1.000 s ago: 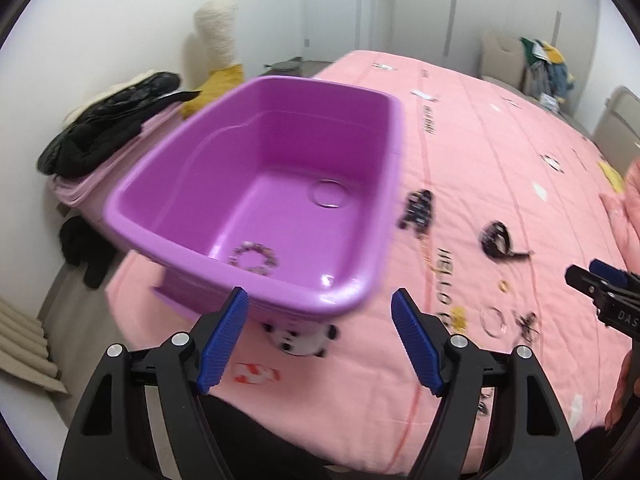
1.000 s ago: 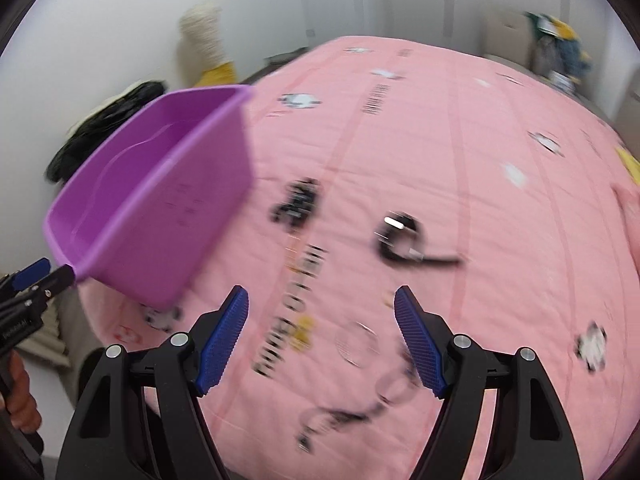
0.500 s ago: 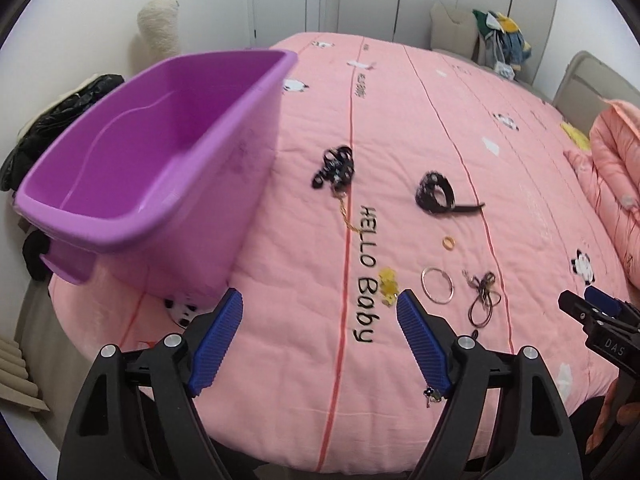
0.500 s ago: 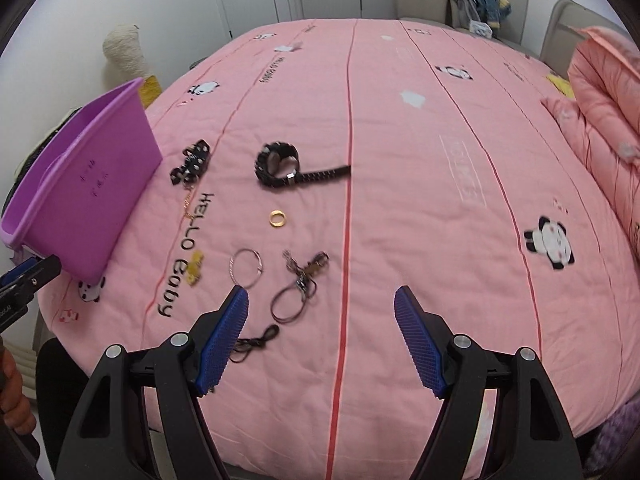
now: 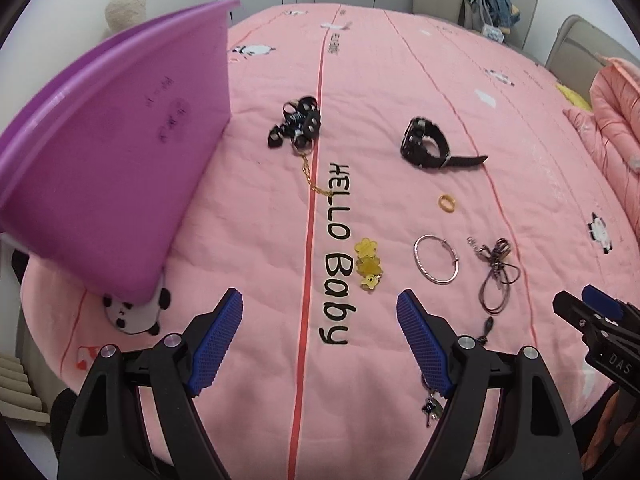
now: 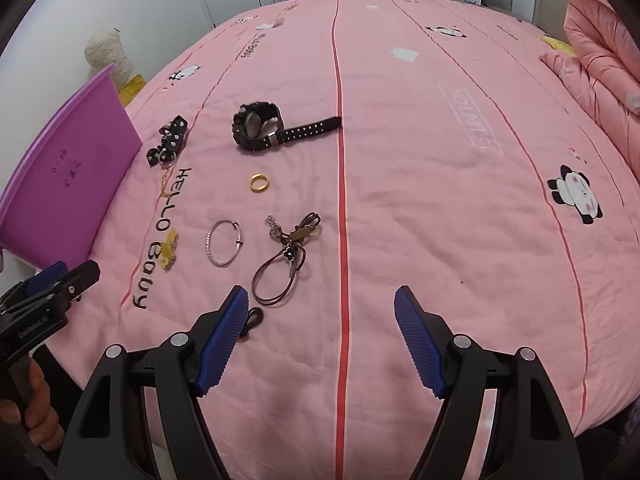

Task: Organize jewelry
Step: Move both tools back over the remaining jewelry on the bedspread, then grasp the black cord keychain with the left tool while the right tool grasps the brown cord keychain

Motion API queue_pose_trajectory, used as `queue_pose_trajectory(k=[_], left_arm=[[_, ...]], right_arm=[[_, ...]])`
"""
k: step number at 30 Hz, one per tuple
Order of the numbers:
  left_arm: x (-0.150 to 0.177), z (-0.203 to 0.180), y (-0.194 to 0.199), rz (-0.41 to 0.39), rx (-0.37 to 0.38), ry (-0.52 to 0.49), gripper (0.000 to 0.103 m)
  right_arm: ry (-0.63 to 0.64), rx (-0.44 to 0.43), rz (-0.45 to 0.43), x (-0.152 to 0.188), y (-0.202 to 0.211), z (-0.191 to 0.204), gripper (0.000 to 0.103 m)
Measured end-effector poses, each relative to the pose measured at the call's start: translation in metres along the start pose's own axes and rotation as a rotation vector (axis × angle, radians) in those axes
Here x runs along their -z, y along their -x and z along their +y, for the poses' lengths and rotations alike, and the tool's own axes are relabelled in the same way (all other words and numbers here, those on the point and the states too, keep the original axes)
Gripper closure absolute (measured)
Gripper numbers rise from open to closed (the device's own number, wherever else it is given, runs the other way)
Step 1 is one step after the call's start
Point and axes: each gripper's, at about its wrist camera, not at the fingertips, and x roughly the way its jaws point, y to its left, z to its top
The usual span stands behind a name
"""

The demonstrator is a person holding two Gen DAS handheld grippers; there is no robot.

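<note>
Jewelry spread loose on pink quilt (image 6: 460,240), none binned yet.
Watch (image 6: 258,126) at 12 o'clock, gold ring (image 6: 259,182) and silver bangle (image 6: 225,242) centre, cord necklace (image 6: 286,264) nearest; purple bin (image 5: 108,152) at 9 o'clock. Left gripper (image 5: 320,344) and right gripper (image 6: 320,342) wide apart, empty. Risk: cord snagging neighbours; ring sinking into soft quilt, slipping pads.

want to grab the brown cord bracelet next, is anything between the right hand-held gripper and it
Nothing visible. The right hand-held gripper is open and empty, and the brown cord bracelet lies flat on the pink bedspread just ahead of its left finger. Only a small black cord end lies beside that finger.
</note>
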Motion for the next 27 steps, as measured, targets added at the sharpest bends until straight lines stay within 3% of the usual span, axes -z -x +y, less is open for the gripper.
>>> queue_pose_trajectory(k=[6, 14, 27], left_arm=[[0.010, -0.008, -0.010, 0.035, -0.003, 0.020, 0.025], [0.044, -0.029, 0.000, 0.053, -0.041, 0.163, 0.025], [0.080, -0.064, 0.004, 0.075, -0.121, 0.221, 0.025]], right_arm=[[0.036, -0.011, 0.029, -0.003, -0.020, 0.001, 0.031], [0.127, -0.075, 0.064, -0.011, -0.043, -0.001, 0.031], [0.299, -0.172, 0.101, -0.017, -0.053, -0.005, 0.031]])
